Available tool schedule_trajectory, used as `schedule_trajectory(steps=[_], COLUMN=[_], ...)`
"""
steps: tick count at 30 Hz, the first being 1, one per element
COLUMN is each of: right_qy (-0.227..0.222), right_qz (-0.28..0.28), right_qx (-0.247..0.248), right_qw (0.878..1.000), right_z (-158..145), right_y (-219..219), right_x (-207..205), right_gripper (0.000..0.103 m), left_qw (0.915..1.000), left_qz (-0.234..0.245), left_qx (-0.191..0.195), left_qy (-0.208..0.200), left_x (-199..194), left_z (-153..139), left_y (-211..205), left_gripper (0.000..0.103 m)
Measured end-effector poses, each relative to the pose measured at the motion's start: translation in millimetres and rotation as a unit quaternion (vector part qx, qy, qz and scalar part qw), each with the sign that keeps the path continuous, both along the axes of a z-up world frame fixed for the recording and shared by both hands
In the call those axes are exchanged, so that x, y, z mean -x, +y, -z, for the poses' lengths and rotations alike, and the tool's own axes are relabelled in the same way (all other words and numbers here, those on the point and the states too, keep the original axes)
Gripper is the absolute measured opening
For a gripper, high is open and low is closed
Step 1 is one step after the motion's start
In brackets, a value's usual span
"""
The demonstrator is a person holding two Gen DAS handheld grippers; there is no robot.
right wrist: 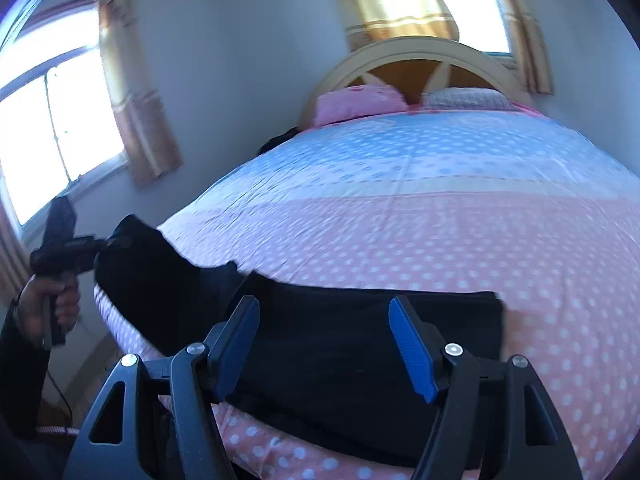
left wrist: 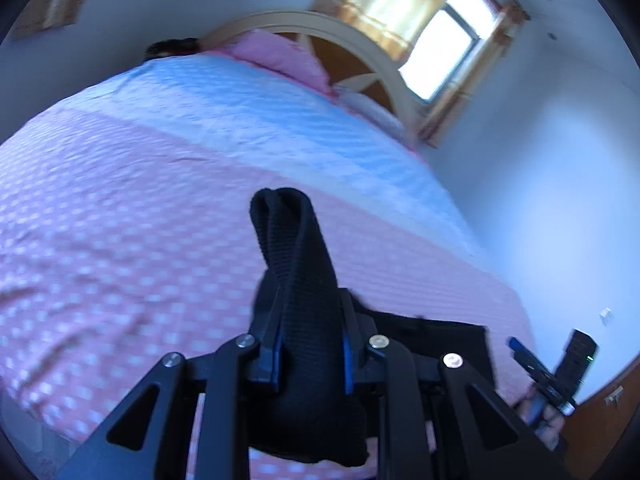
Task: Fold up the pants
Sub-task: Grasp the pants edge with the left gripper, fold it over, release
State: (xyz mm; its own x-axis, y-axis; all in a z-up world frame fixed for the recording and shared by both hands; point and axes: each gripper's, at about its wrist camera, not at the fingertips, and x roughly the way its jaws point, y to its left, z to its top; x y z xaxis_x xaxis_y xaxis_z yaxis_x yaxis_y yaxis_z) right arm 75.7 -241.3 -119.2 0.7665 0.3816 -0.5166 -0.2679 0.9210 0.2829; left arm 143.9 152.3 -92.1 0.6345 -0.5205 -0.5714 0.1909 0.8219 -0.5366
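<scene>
- Left gripper [left wrist: 308, 344]: we are clamping a bunched end of the black pants [right wrist: 360, 344] between the blue pads [left wrist: 347, 360]; the ribbed fabric is standing up past the fingertips in a folded loop.
- Right gripper [right wrist: 324, 344]: we are holding it with its jaws spread wide and nothing between them, hovering over the flat part of the pants; whether the pads are touching the cloth we cannot tell.
- Pants: they are lying along the near edge of the bed [right wrist: 440, 208], on the pink dotted cover, with one end being lifted toward the bed's left corner by the left gripper.
- Hand [right wrist: 52, 300]: in the right wrist view we are seeing it gripping the left tool's handle, just off the bed's left side.
- Step in hand, as we judge it: we are carrying the lifted end over the flat part to make a fold.
- Doing it well: we are advising a low, even carry toward the far end of the garment, keeping the cloth taut enough to avoid wrinkles, while the right gripper is pinning or steadying the flat part so it is not dragging along the cover.
- Release: we are advising that the left jaws part only once the edges are lying matched.
- Risk: the thick bunch may be slipping unevenly from the pads, skewing the fold.
</scene>
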Motion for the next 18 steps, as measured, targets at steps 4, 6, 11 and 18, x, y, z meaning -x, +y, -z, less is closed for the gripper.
schedule_trajectory(steps=[4,6,11,18], right_qy=[0.001,-0.003,-0.001,0.011], right_qz=[0.036,0.048,0.066,0.117], right_qx=[-0.009,-0.006,-0.003,-0.024], right_qw=[0.999,0.999,0.998,0.993], right_z=[-7.1,-8.7,-3.5,10.5], right_y=[-24.4,-33.3,-53.1,-87.0], right_x=[2.8,6.3,10.3,7.5], right_gripper=[0.069,0.069,0.069,0.069], left_qw=[0.9990,0.9976,0.9942,0.9881], left_qz=[0.034,0.055,0.098,0.153], left_qx=[0.028,0.041,0.042,0.013], left_qy=[-0.005,-0.006,-0.011,-0.004], left_x=[8.4,8.3,5.6,-7.2], left_z=[-12.3,-16.9,-31.2,-36.4], left_y=[-39.2,-59.8,-121.4,-201.8], left_gripper=[0.022,0.022,0.022,0.022])
